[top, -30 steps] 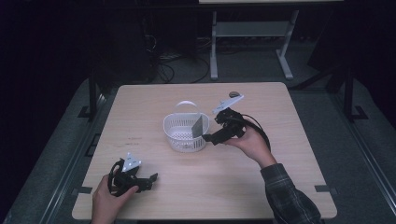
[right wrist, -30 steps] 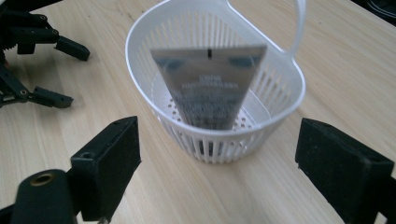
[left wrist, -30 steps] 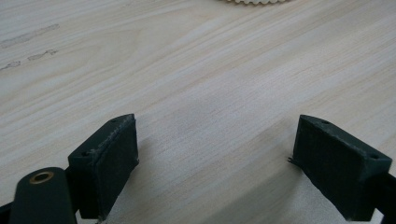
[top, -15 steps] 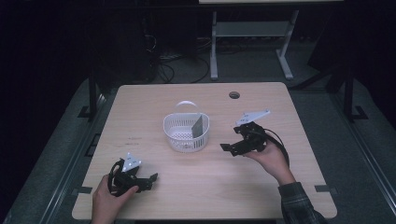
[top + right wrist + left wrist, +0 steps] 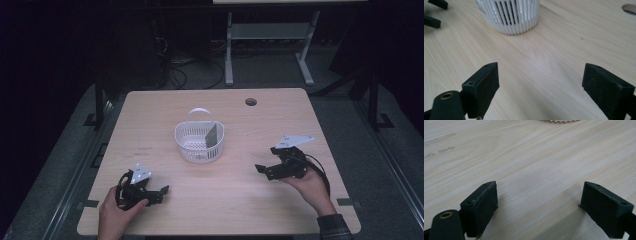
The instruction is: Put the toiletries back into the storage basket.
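Observation:
A white slotted basket (image 5: 199,142) with a raised handle stands near the table's middle. A dark grey flat piece (image 5: 213,135) leans upright inside it, against its right wall. My right gripper (image 5: 264,171) sits low over the table, right of the basket, pointing left toward it. Its jaws are open with bare wood between them (image 5: 540,82), and the basket (image 5: 511,15) lies ahead, well apart. My left gripper (image 5: 163,190) rests at the front left, open and empty (image 5: 539,202). The basket's lower edge (image 5: 560,120) shows at the top of the left gripper view.
The light wooden table (image 5: 150,115) has a round cable hole (image 5: 251,102) at its back right, also seen in the right gripper view as the hole (image 5: 630,8). A white desk frame (image 5: 270,40) and cables stand on the dark floor behind.
My right gripper has drawn away from the basket's right side, moving right, toward the front edge and lower, its jaws still open. The left gripper has stayed put.

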Available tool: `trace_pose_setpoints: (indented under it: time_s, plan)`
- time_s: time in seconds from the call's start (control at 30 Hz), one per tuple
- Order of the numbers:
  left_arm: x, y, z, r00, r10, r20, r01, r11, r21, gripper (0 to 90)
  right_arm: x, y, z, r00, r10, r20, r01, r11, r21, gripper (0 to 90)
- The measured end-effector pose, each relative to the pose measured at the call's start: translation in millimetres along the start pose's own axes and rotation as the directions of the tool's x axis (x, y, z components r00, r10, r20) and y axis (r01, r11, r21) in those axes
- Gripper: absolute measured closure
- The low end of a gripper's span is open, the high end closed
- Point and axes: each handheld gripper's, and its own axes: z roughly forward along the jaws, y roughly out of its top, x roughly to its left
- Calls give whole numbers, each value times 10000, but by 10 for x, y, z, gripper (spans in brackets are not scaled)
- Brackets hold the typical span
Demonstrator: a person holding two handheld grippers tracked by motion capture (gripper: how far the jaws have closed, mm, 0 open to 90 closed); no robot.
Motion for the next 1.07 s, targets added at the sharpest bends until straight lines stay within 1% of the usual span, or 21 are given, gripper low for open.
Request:
trace_pose_setpoints:
  time_s: [0.13,0.23,0.27,0.33,0.4,0.53,0.6,0.63,0.77,0.8,0.9,1.03,1.07]
  plan:
    - [1,0,-1,10000,19,-9,-19,10000,17,129,-21,-197,-45,9996,245,136,-245,9997,7,129]
    - [1,0,-1,10000,22,-7,-22,10000,19,129,-36,-320,-77,9989,402,230,-403,9992,28,109]
    - [1,0,-1,10000,23,-7,-23,10000,19,129,-44,-357,-88,9985,431,328,-432,9991,31,106]
    - [1,0,-1,10000,24,-7,-24,10000,19,129,-58,-421,-108,9976,600,359,-601,9982,9,105]
    - [1,0,-1,10000,23,-8,-23,10000,18,129,-78,-501,-132,9960,747,491,-750,9972,35,103]
    - [1,0,-1,10000,24,-9,-24,10000,18,129,-103,-646,-136,9925,891,832,-920,9953,314,96]
    - [1,0,-1,10000,24,-7,-24,10000,18,129,-96,-712,-126,9909,827,1058,-884,9948,503,91]
    - [1,0,-1,10000,25,-8,-25,10000,16,129,-95,-741,-120,9905,833,1092,-902,9941,605,91]
    - [1,0,-1,10000,22,-8,-22,10000,15,128,-90,-826,-99,9893,781,1235,-909,9907,1017,91]
    - [1,0,-1,10000,22,-8,-22,10000,18,129,-96,-837,-97,9897,695,1248,-828,9911,1045,90]
    - [1,1,-1,10000,24,-14,-24,10000,27,129,-107,-855,-102,9887,820,1254,-957,9896,1074,90]
    - [-1,1,-1,10000,5,-14,-5,10000,24,129,-123,-882,-87,9876,879,1298,-1037,9873,1205,90]
    - [0,1,-1,10000,10,-18,-10,10000,21,129,-129,-887,-81,9876,817,1339,-989,9870,1271,89]
